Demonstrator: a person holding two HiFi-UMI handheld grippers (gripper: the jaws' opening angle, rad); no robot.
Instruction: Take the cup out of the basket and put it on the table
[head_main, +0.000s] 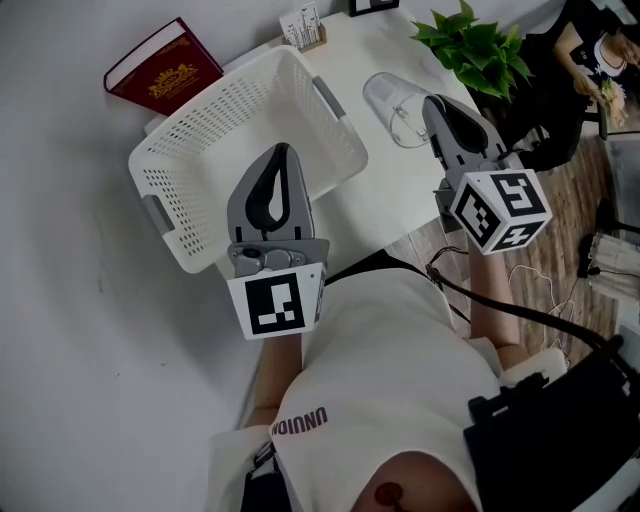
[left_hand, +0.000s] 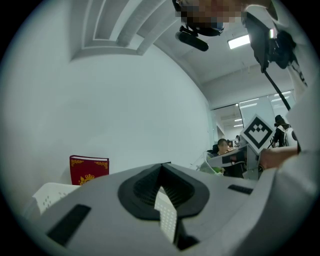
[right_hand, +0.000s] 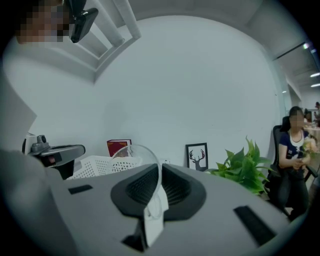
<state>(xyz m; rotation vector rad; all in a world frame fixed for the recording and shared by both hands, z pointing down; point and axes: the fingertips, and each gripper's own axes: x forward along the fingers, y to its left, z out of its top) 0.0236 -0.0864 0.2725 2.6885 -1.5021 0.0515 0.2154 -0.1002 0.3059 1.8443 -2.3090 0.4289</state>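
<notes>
cup clear; likely light, slick, brittle | right gripper clamped on its rim wall, 2 o'clock of basket | left gripper closed, empty

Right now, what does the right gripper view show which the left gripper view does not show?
Only the right gripper view: the clear cup pinched between the jaws of the right gripper, and the framed deer print. Only the left gripper view: the wall of the white basket pinched in the left gripper, and the right gripper's marker cube. Both share the red book and the basket.
</notes>
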